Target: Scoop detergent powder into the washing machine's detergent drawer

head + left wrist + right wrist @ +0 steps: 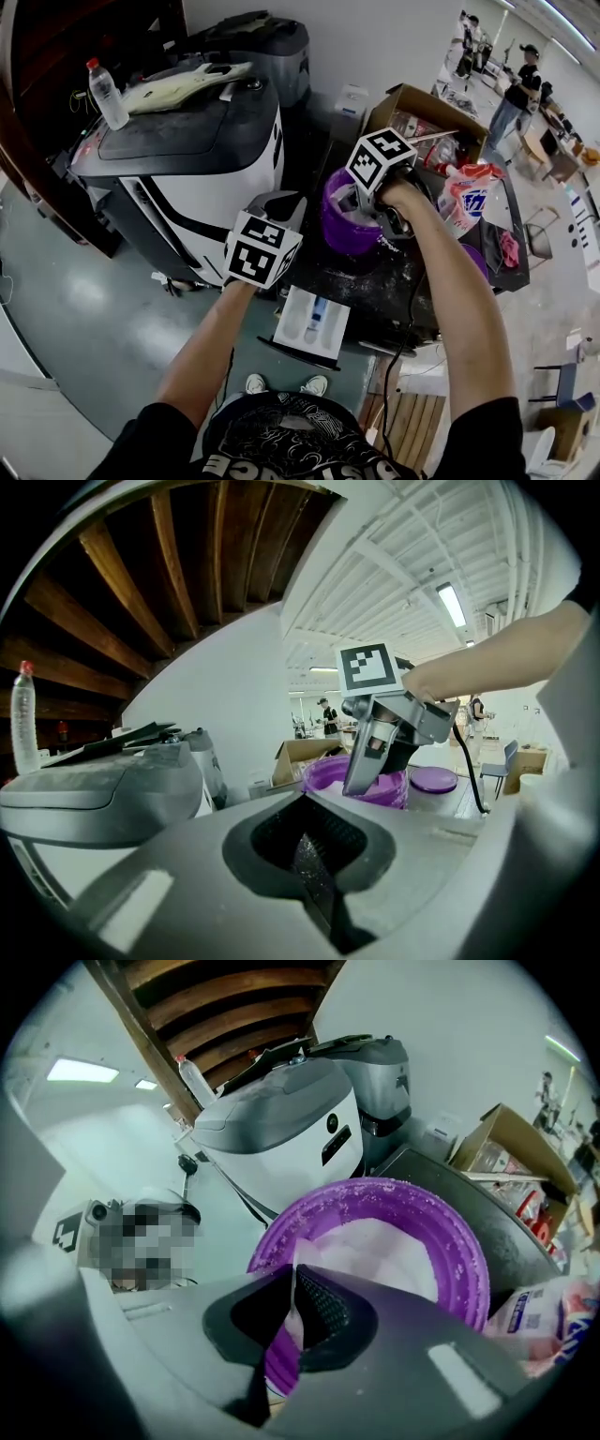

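Looking steeply down from the head, showed something missing from both gripper views: the detergent drawer, a white plastic tray with a blue insert, pulled out low beneath both forearms, beside a dark table dusted white. Placed the left gripper near the corner of the glossy white-and-grey washing machine, and the right gripper dipped into a round purple tub on that table. Showed, only from the left gripper view, ribbed dark jaws pressed together on nothing, pointing toward the tub and a flat purple lid beyond. Revealed, only from the right gripper view, the tub's inside: white powder heaped within, granules crusted along the rim, and the right jaws closed almost fully on the thin, pale handle of a scoop. Included a clear plastic bottle with a red cap, upright on the machine's lid.
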`<state>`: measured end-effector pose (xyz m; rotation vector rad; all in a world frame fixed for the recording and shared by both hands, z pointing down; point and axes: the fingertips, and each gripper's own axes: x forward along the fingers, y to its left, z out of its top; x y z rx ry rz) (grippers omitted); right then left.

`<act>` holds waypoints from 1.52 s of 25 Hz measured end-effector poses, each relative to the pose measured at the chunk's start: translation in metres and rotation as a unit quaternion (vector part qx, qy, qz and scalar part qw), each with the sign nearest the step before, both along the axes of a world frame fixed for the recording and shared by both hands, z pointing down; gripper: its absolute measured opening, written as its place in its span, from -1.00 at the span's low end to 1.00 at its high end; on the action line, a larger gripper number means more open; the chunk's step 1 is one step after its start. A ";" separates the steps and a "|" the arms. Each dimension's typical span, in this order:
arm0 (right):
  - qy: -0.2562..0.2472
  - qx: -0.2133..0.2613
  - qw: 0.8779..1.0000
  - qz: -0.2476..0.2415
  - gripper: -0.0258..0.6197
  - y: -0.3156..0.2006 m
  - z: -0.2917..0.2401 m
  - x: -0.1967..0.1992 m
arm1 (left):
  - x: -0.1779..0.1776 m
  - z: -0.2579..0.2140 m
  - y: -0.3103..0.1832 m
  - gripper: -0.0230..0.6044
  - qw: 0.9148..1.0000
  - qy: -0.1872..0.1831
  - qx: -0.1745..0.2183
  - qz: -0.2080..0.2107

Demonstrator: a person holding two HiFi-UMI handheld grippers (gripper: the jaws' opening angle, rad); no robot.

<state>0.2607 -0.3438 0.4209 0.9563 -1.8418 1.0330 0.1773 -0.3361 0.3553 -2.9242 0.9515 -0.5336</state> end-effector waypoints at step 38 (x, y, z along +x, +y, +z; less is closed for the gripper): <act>-0.355 0.083 0.887 0.284 -0.80 0.014 -0.059 0.044 | 0.022 -0.005 0.015 -0.92 0.999 0.013 0.003 0.034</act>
